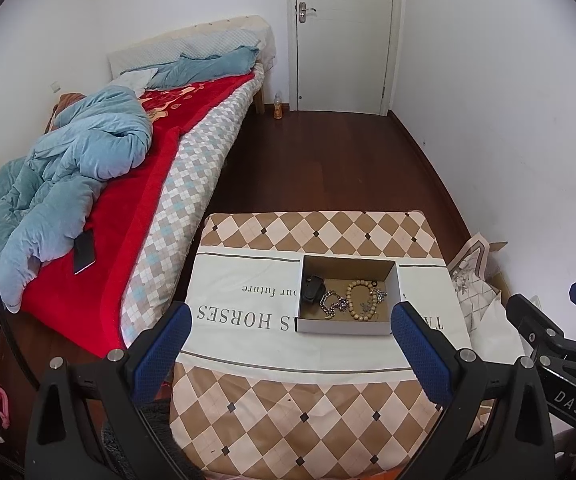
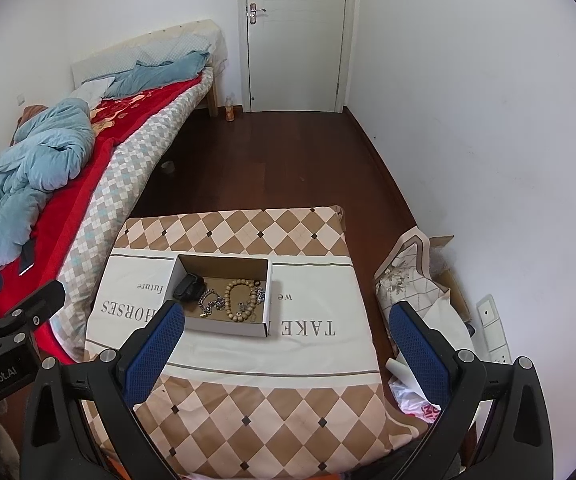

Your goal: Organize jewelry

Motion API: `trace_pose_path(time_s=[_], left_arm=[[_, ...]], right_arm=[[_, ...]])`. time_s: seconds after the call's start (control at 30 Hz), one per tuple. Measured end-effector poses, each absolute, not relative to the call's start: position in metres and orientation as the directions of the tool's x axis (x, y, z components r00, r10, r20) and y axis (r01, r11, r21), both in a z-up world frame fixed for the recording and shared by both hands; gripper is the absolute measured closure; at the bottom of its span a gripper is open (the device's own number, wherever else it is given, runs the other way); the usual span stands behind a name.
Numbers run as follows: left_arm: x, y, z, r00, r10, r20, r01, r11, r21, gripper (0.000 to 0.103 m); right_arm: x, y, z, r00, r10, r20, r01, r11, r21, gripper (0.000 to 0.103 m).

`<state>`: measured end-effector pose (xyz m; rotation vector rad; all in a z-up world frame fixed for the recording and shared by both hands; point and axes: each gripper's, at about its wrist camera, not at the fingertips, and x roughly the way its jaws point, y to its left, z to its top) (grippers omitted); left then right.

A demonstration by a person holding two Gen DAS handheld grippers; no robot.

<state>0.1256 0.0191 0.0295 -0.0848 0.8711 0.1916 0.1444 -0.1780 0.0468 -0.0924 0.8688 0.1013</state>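
So both grippers are just hanging above the near edge of the table with the brown-and-cream diamond-pattern cloth [image 1: 272, 420], nothing in either one. Going left to right: the left gripper [image 1: 291, 332] has its blue-padded fingers [image 1: 164, 344] spread wide, and the shallow white cardboard box with the brown floor [image 1: 392, 291] sits ahead of them, a bit nearer the right finger than the left. Inside the box, from its left end: a small black clasp-like thing [image 1: 313, 287] (can't tell exactly what it is), then a tangled silver chain [image 1: 332, 303], then a ring of tan wooden beads [image 1: 361, 301], and a few little dark bits at the right end that are too small to call. The right gripper [image 2: 288, 330] is wide open too, and from its view the same box lies ahead just off its left fingertip, with the right finger out past the cloth's edge. As far as progress goes, I'd say all the jewelry I can see is already in the box and the cloth around it looks bare, so it's either basically finished or the untangling and laying out inside the box hasn't started.
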Motion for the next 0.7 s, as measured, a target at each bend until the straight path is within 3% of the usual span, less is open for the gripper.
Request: trace_pose_path(time_s=[0.7], left_arm=[[0.1252,0.0185,0.0306,0.630,0.134,-0.765,-0.201,0.980,0.006,0.001]], right_arm=[[0.1426,-0.1774,0.0508,0.645,0.055,-0.762,-0.125,0.992,-0.033,0.000]])
